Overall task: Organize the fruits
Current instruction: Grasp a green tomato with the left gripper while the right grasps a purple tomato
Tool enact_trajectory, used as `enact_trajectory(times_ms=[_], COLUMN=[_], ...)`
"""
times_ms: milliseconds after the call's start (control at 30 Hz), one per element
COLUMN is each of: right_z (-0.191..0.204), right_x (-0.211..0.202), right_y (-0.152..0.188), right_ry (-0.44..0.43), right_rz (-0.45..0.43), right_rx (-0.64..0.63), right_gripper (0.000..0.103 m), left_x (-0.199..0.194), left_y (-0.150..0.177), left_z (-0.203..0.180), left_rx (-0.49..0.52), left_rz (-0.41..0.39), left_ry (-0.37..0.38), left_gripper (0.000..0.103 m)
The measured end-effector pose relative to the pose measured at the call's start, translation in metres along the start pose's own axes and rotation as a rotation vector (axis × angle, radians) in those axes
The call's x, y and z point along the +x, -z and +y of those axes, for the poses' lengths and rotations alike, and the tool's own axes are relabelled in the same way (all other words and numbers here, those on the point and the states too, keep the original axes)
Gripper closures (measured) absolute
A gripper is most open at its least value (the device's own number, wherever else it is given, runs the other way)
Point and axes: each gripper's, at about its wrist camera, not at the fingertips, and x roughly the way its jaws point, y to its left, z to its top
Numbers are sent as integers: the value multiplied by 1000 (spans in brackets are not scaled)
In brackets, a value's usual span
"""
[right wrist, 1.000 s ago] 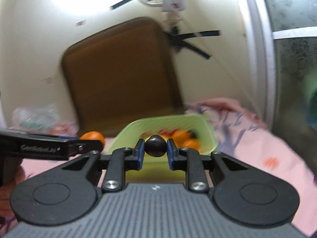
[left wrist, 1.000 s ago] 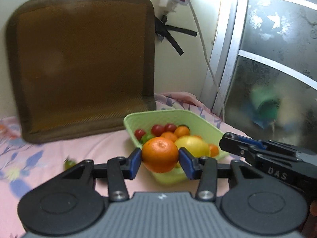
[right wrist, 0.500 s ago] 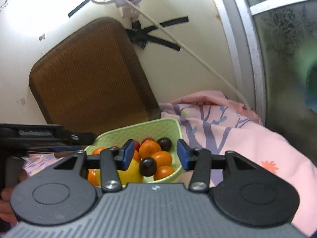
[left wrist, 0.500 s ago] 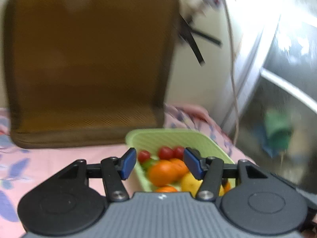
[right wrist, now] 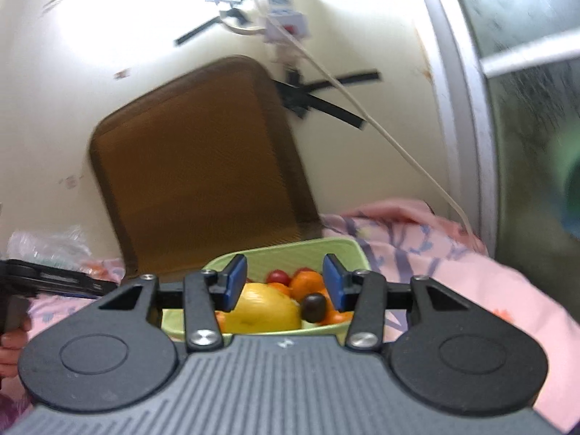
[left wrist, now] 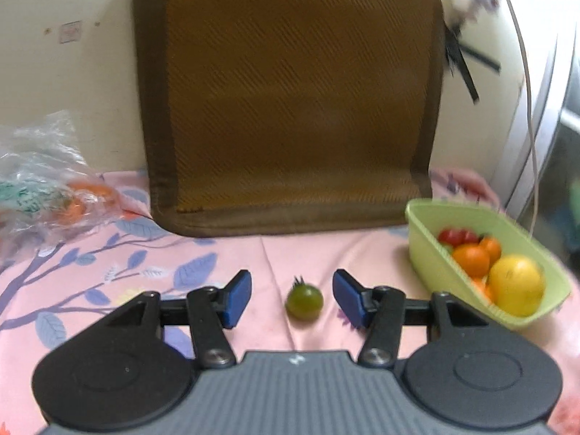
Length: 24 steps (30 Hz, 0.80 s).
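A small green tomato [left wrist: 303, 301] lies on the pink floral cloth [left wrist: 108, 272]. My left gripper [left wrist: 292, 298] is open and empty, with the tomato between its blue pads. A light green basket [left wrist: 420, 217] at the right holds a yellow lemon [left wrist: 516, 284], oranges [left wrist: 471, 259] and red tomatoes [left wrist: 456, 235]. In the right wrist view my right gripper [right wrist: 284, 285] is open and empty just above the basket [right wrist: 290, 250], over the lemon [right wrist: 261, 308], oranges [right wrist: 308, 282] and a dark fruit [right wrist: 314, 306].
A brown cushion [left wrist: 290, 90] leans on the wall behind the cloth. A crumpled plastic bag [left wrist: 43, 181] with orange items lies at the far left. A white cable [right wrist: 398, 145] and a window frame [right wrist: 460, 108] are at the right.
Both grippers opened and dropped their fruit into the basket: the left its orange, the right its dark fruit. The left gripper then swung left to the green tomato.
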Motion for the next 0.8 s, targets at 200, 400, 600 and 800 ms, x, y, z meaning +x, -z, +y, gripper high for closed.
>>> enact_trajectory(times_ms=[200,400,600,800], right_z=[37,108,146,158], right_x=[2,32,83,120], right_y=[-4,4,21,32], right_ry=[-139,-258,-246,-187], right_rz=[40,154,283,424], right_rx=[-134,-442,-617,-744], right_gripper=[59,61,62,68], left_x=[10,-20,-54,-49], left_y=[14,20,39,47], left_z=[-10,-3,19,25], left_rx=[53,47,14,-1], left_rz=[7,-38,-70,-58], left_ry=[24,36,31,39], left_gripper=[80,80,80,80])
